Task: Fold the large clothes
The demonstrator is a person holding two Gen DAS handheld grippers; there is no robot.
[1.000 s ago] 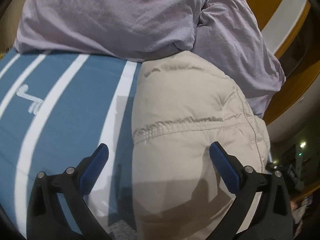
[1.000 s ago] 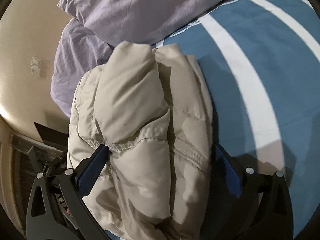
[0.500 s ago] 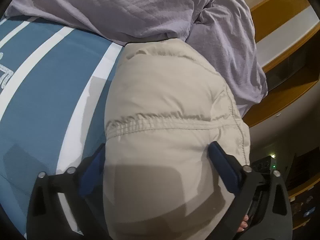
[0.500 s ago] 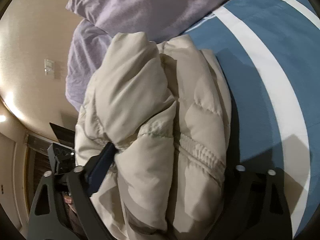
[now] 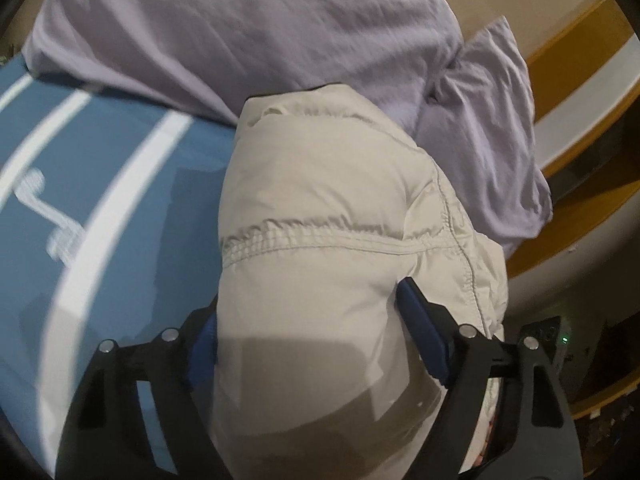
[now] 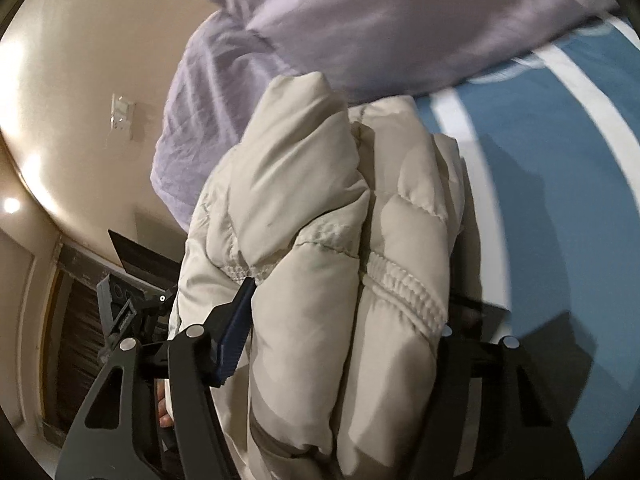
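A folded beige puffer jacket (image 5: 320, 220) lies on the blue striped bed cover (image 5: 100, 184), its far end against the lilac pillows (image 5: 240, 32). My left gripper (image 5: 308, 328) is shut on the jacket's near end, with the blue pads pressing into both sides of the bundle. In the right wrist view the jacket (image 6: 320, 208) shows as thick stacked folds. My right gripper (image 6: 344, 312) is shut on it from the opposite end. Its left pad (image 6: 236, 328) shows against the fabric and its right pad is hidden behind the folds.
Lilac pillows (image 6: 360, 20) fill the head of the bed. The blue cover with white stripes (image 6: 560, 160) stretches to one side. A beige wall with a switch plate (image 6: 122, 116) and wooden trim (image 5: 580, 60) lie past the bed's edge.
Both grippers have pushed in around the jacket ends and closed from open onto the bundle. The views have tilted, and the jacket has shifted slightly with the grippers.
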